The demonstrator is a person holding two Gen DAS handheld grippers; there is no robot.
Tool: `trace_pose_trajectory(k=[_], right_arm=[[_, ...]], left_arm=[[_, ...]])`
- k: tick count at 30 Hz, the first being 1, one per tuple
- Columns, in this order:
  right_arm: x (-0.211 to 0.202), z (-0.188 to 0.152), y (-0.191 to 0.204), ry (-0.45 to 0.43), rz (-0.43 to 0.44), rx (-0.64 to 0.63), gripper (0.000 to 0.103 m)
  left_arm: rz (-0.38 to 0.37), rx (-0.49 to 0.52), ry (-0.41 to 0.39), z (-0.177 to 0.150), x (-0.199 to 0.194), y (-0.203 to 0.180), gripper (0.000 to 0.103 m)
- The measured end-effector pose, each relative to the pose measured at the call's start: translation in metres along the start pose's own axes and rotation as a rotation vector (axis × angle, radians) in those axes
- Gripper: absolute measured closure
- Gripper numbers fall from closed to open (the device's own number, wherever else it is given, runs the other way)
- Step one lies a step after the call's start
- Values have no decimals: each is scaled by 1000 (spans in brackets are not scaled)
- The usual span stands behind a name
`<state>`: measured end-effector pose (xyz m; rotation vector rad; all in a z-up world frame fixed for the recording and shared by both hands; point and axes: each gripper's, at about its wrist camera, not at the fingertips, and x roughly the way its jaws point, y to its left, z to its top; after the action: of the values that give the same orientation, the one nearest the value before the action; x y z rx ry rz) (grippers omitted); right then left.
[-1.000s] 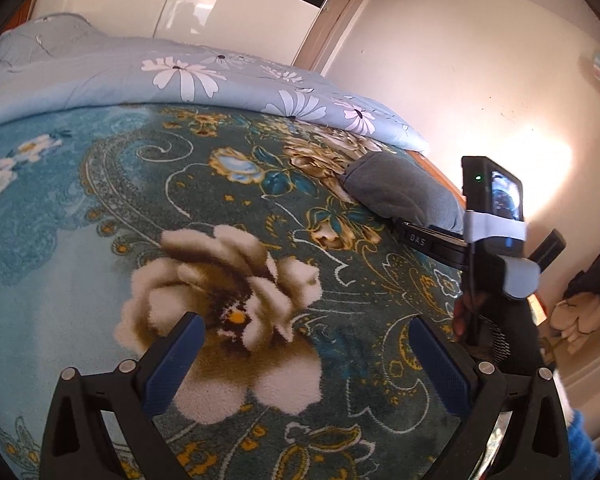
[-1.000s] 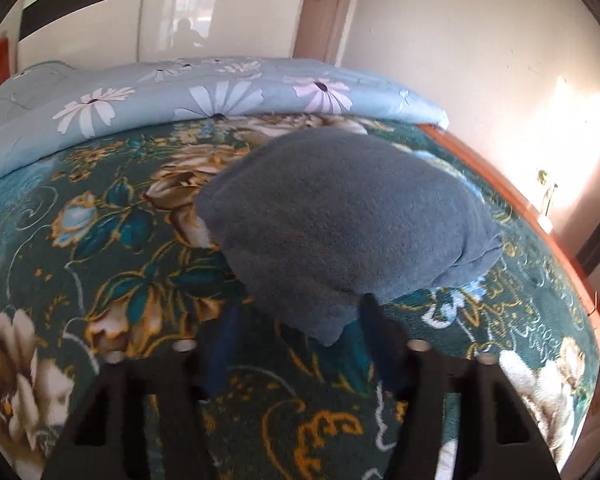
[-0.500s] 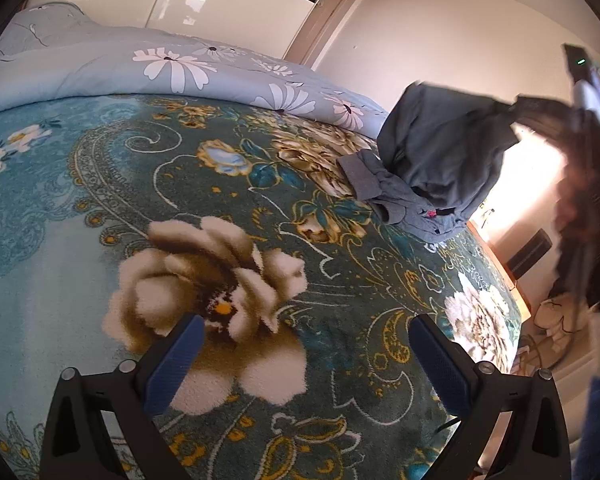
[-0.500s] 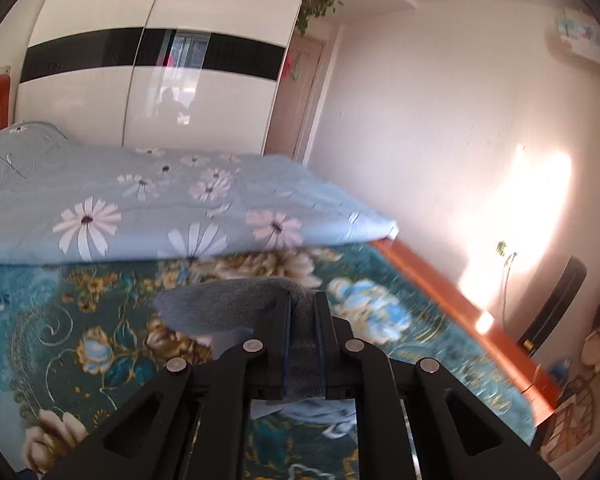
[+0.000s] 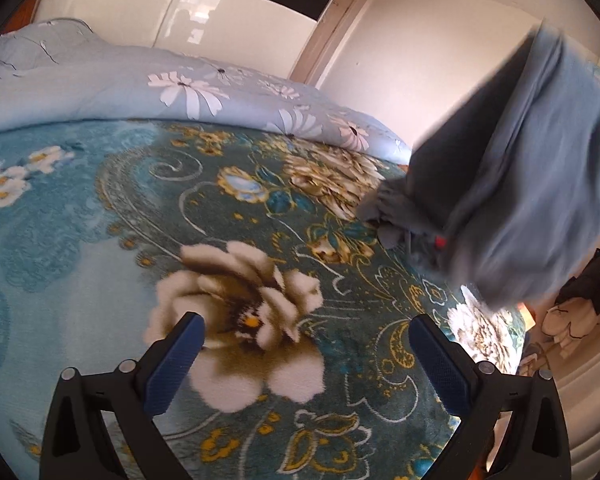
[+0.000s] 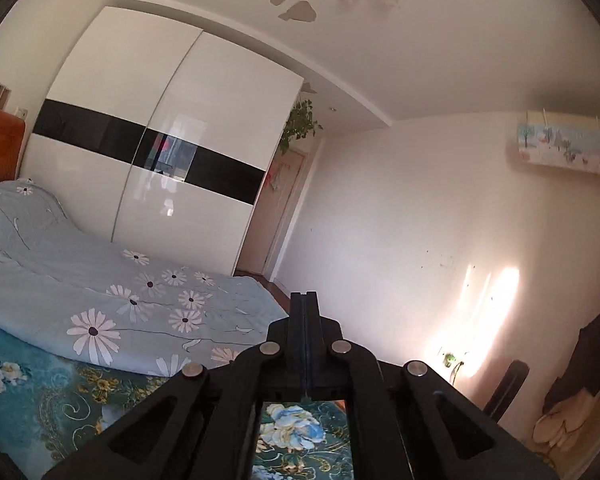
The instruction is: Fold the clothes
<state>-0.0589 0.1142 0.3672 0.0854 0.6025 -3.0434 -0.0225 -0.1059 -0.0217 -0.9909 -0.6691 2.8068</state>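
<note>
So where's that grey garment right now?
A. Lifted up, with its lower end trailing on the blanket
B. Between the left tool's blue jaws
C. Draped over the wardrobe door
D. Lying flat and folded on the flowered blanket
A: the grey garment hangs raised and blurred, its bottom bunched on the flowered blanket.

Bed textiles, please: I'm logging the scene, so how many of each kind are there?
Grey garment: 1, lifted, lower end on the blanket
Teal floral blanket: 1
Pale blue daisy duvet: 1
Total: 3
</note>
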Motion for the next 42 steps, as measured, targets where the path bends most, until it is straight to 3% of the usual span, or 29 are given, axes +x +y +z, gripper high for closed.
trace_pose_trajectory(k=[4,12,16,19,21,22,27,33,37,39,42], right_arm=[[2,-30,27,126,50,-49,103],[39,-193,119,482,287,-105,103],[89,-255,141,679,343,-22,102],[130,-282,148,770,318,66,88],[154,-298,152,830,297,125,64],[162,-305,155,854,282,151,64],[191,-325,174,896,139,34,63],[206,-325,185,886,35,-45,55],[202,-330,187,885,-35,-148,59],[194,-329,174,867,-55,-138,90],[184,-320,146,827,-97,-132,96]], left_arm=[[35,-7,-79,7,-31,20,0],[45,-130,-62,10,-40,72,0],[27,-185,-44,9,-37,85,0],[30,-192,-32,9,-34,85,0],[28,-191,-21,9,-32,84,0],[25,-191,-15,9,-30,83,0],[19,-184,20,8,-21,76,0],[23,-155,35,6,-18,68,0],[29,-167,42,6,-18,73,0],[22,-181,42,6,-18,76,0],[16,-191,41,7,-19,79,0]])
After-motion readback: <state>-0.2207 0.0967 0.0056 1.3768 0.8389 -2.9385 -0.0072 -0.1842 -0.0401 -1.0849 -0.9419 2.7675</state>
